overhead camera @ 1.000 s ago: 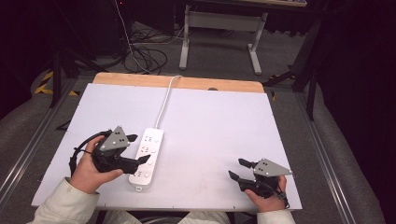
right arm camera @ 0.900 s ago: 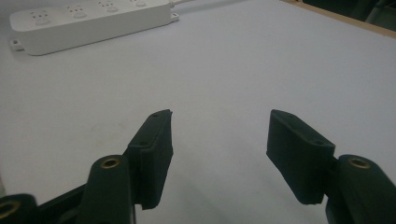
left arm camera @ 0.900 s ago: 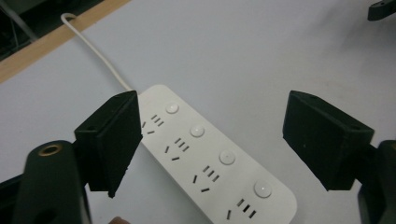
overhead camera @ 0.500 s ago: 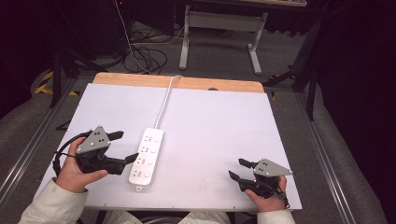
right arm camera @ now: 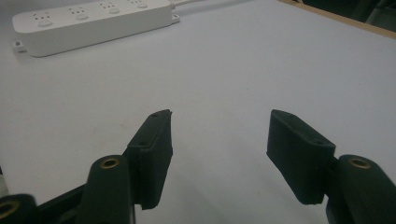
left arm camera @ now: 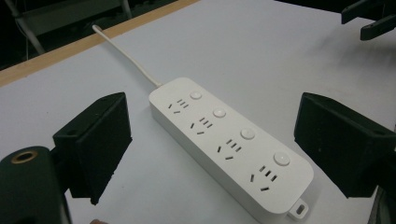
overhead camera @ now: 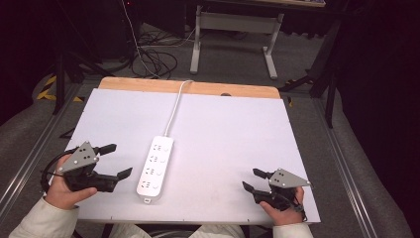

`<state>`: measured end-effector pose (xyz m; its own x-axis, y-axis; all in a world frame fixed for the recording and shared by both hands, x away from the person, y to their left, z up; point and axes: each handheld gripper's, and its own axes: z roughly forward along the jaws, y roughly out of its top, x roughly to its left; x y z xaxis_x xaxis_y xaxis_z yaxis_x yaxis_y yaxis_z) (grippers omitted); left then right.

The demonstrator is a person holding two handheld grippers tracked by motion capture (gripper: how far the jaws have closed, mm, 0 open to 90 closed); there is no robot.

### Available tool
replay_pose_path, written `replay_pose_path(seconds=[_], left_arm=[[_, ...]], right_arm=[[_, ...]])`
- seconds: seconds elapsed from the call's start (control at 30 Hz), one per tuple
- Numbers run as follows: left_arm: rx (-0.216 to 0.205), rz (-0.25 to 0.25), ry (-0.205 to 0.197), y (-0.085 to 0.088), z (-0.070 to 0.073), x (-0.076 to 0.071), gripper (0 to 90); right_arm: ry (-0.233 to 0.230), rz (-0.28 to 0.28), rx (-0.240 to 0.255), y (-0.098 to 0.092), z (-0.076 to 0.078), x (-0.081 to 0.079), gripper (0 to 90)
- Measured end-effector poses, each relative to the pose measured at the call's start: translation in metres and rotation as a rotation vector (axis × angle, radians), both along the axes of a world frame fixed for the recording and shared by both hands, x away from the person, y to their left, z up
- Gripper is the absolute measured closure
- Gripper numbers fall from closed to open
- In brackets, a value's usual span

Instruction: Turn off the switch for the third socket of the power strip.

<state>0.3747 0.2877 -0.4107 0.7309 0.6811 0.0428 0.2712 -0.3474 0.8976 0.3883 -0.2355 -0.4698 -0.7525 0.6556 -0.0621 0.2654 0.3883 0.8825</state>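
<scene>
Your left gripper sits spread wide just left of the white power strip lying mid-table — centre the jaws over its width before closing. Your right gripper rests parted and empty, well apart — keep it clear.

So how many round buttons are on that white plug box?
4, in a row along the power strip: one nearest the cord, the next, another, and the last at the free end.
</scene>
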Motion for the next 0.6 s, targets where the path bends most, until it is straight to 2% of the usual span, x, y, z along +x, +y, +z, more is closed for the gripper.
replay_pose_path(seconds=[0.23,0.47,0.6], left_arm=[[-0.015,0.019,-0.001,0.013,-0.014,-0.003,11.5],[0.012,0.039,-0.005,0.027,-0.028,-0.007,11.5],[0.006,0.063,0.028,0.034,-0.036,-0.006,11.6]], right_arm=[[-0.001,0.003,0.004,0.000,0.000,0.000,40.5],[-0.003,0.005,0.002,0.000,0.000,0.000,40.4],[-0.005,0.005,0.002,0.000,0.000,-0.001,40.4]])
